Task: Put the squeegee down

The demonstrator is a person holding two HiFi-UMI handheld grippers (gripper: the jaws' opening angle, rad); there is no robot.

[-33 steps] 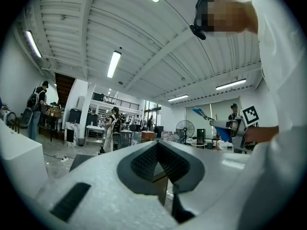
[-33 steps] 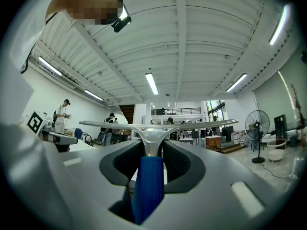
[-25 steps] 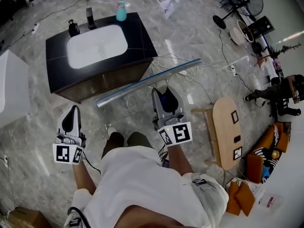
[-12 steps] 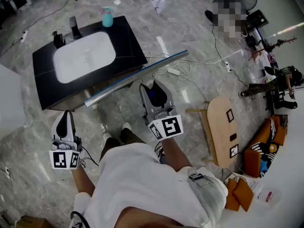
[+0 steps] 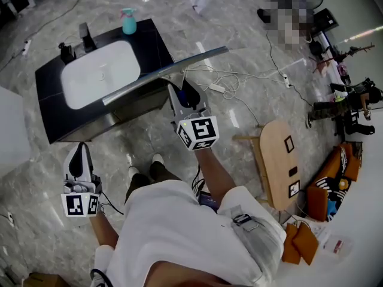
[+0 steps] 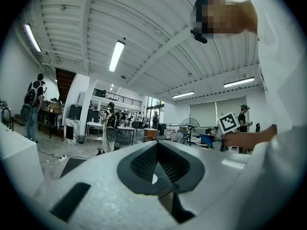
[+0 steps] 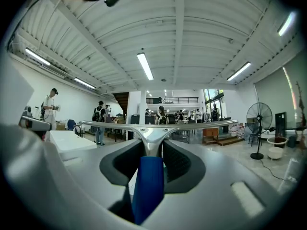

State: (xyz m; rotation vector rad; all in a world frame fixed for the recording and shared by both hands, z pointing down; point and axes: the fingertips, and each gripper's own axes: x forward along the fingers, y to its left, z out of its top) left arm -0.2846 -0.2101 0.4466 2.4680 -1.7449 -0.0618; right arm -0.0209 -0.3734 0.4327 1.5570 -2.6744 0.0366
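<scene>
- Your left tongs [image 5: 79, 154] sit low at the far left over the grey marble floor [image 5: 36, 160]. They are closed tip to tip with nothing between them. Leave them there, out of the blade's sweep.
- The black stone tabletop [image 5: 154, 43] with its white oval basin [image 5: 99, 75] looks like the nearest place to land. A teal spray bottle [image 5: 128, 23] stands at its back edge and a dark tap [image 5: 85, 36] stands behind the basin. Aim for the bare black strip to the right of the basin.
- The long silver squeegee with the blue handle [image 7: 152, 133] is in the air. In the head view its blade crosses the tabletop's front right corner. How high above the stone it rides I cannot tell.
- Your right tongs [image 5: 181, 93] are clamped on that blue handle. The silver neck pokes out between the tips, and the blade lies crosswise and about level.
- Bring the whole blade over the stone before lowering. A blade this long will likely tip off if much of it overhangs. Set blade and handle down together, then release.
- The oval wooden stool [image 5: 280, 160] stands well apart on the right and should not get in your way.
</scene>
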